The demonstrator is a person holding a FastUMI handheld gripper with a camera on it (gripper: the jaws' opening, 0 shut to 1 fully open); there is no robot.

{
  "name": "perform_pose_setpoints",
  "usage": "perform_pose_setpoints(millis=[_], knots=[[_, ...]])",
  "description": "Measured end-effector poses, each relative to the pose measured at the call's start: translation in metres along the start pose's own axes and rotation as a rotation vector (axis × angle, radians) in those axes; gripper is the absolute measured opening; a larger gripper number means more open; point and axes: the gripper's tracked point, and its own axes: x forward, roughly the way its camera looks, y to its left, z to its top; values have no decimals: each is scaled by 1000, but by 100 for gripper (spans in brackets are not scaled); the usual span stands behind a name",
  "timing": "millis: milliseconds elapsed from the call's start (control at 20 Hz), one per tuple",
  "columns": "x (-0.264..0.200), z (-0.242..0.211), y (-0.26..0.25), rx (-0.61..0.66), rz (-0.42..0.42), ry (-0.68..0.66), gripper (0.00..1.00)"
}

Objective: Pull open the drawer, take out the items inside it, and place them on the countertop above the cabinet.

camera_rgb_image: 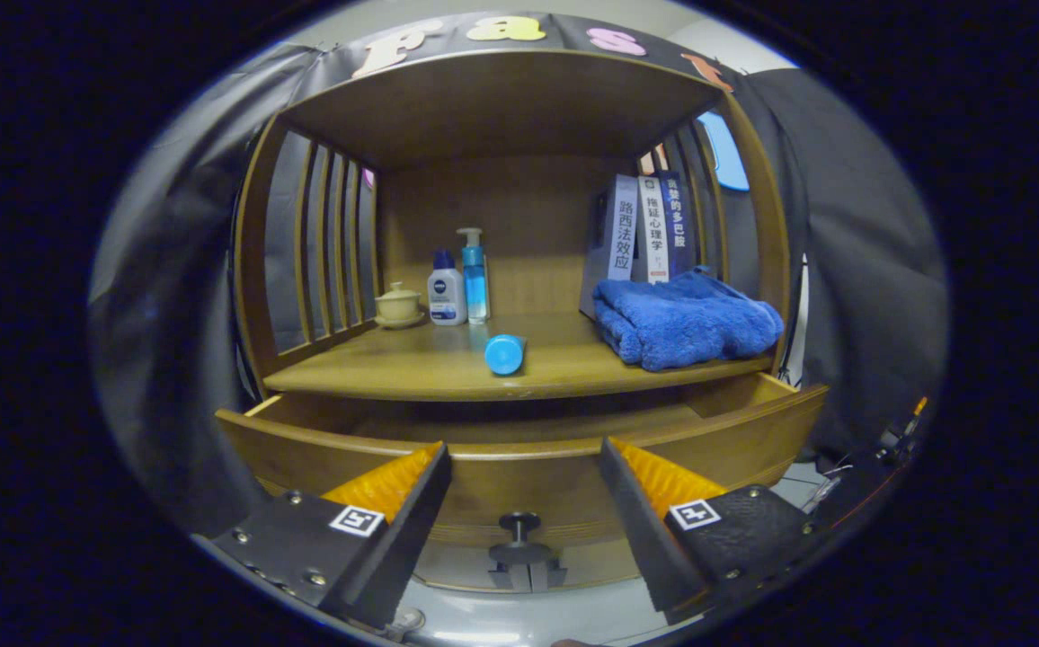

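Note:
The wooden drawer [519,476] under the countertop stands pulled out toward me, and its dark knob [519,523] shows between my fingers, low down. What lies inside the drawer is hidden behind its front panel. My gripper [524,490] is open in front of the drawer, fingers wide apart with nothing between them. On the countertop [394,368] just beyond the drawer lies a blue cylindrical bottle [505,354] on its side, its round end facing me. A folded blue towel [686,322] rests on the countertop to the right.
At the back left of the countertop stand a small lidded cup [398,304], a white bottle [447,289] and a blue pump bottle [475,277]. Three books [650,229] lean upright behind the towel. Slatted side walls and a shelf roof enclose the countertop.

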Motion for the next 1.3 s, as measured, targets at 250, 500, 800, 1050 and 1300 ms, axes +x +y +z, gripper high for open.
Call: perform_pose_setpoints(millis=[250, 500, 800, 1050, 1300], knots=[[33, 6, 3, 4, 2, -5, 99], [50, 10, 4, 4, 2, -9, 99], [53, 11, 3, 5, 2, -19, 99], [52, 11, 3, -3, 5, -34, 99], [49, 11, 3, -1, 29, -47, 99]])
